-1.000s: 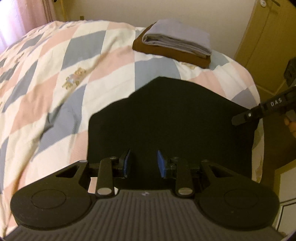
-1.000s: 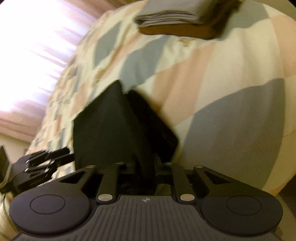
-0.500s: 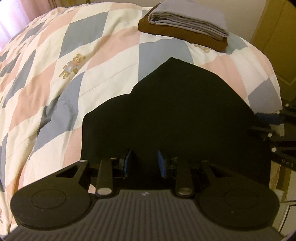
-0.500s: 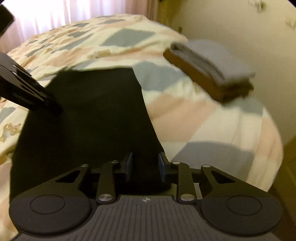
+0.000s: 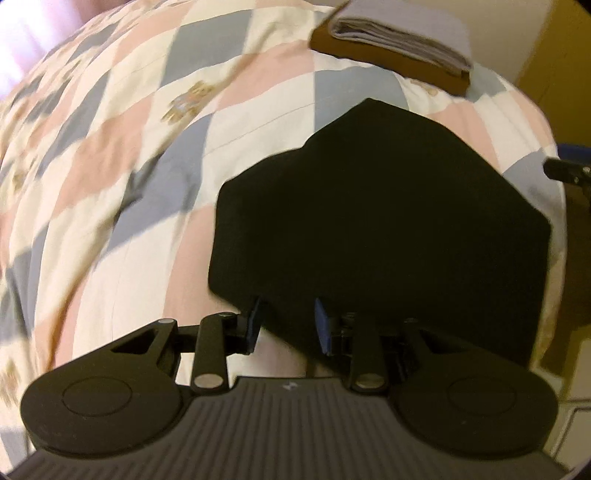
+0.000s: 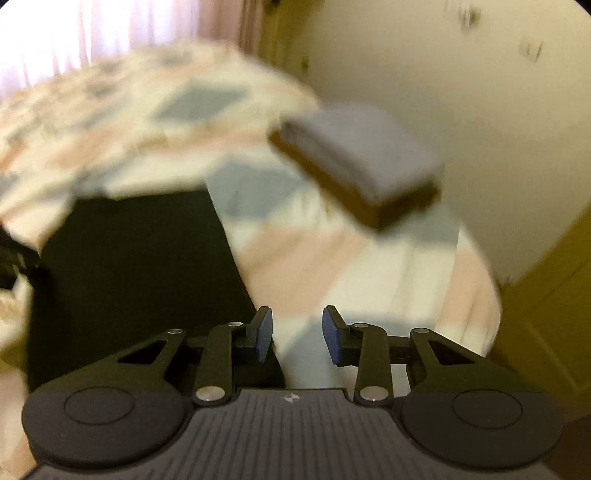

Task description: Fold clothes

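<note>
Both tongs, left [image 5: 286,325] and right [image 6: 297,334], are now hanging spread, having released the black garment [image 5: 388,221]; folded stack [image 5: 395,44] waiting at one o'clock on the bed [image 5: 110,147]

Warm dim light, heavy motion blur

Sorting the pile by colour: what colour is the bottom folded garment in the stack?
Brown folded garment, under the grey folded garment; clearest in the left wrist view.

Left gripper [image 5: 287,325]: hovering low, its blue-padded fingers [image 5: 320,326] standing apart, nothing pinched between them.
Right gripper [image 6: 297,334]: hanging with its fingers [image 6: 263,334] parted, gripping nothing; view blurring.
</note>
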Action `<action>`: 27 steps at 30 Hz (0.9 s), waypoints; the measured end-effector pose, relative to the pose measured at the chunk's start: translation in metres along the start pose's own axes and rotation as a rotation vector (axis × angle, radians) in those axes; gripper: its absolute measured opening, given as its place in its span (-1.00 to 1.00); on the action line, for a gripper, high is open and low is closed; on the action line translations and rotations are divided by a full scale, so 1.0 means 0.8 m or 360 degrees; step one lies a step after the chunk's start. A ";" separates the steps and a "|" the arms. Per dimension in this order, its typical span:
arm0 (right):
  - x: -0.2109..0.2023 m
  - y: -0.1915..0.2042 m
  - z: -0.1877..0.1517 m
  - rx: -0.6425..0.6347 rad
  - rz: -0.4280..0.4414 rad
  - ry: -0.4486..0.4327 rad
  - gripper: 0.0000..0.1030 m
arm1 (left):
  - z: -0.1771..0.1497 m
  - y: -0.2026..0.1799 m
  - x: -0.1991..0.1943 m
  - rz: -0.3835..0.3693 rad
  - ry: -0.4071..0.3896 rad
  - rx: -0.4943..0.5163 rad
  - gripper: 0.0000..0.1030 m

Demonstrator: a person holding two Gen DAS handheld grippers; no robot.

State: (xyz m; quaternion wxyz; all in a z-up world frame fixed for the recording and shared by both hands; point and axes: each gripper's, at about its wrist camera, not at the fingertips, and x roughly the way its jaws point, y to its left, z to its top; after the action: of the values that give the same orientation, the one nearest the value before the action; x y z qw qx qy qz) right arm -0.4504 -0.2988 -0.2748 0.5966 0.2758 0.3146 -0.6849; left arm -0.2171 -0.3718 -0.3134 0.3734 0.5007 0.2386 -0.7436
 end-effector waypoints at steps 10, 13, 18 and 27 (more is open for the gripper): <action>0.086 0.002 -0.047 -0.0436 0.0411 0.0309 -0.71 | -0.059 -0.059 -0.004 -0.0110 -0.0077 -0.0265 -0.49; 0.088 -0.031 -0.027 -0.0440 0.0649 0.0357 -0.68 | -0.064 -0.058 -0.012 -0.0097 -0.0100 -0.0501 -0.42; 0.112 -0.107 0.024 -0.0099 0.1098 0.0458 0.45 | -0.088 -0.018 -0.034 -0.0204 -0.0187 -0.1161 -0.05; 0.227 -0.126 0.054 0.0179 0.1415 0.0809 0.51 | -0.111 0.020 0.014 -0.0358 -0.0268 -0.1671 0.03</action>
State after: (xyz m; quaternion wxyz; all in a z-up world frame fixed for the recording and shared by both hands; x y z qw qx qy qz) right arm -0.5747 -0.4397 -0.3729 0.7190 0.5723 0.2648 -0.2921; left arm -0.1562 -0.3203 -0.3576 0.5093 0.1570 0.5994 -0.5973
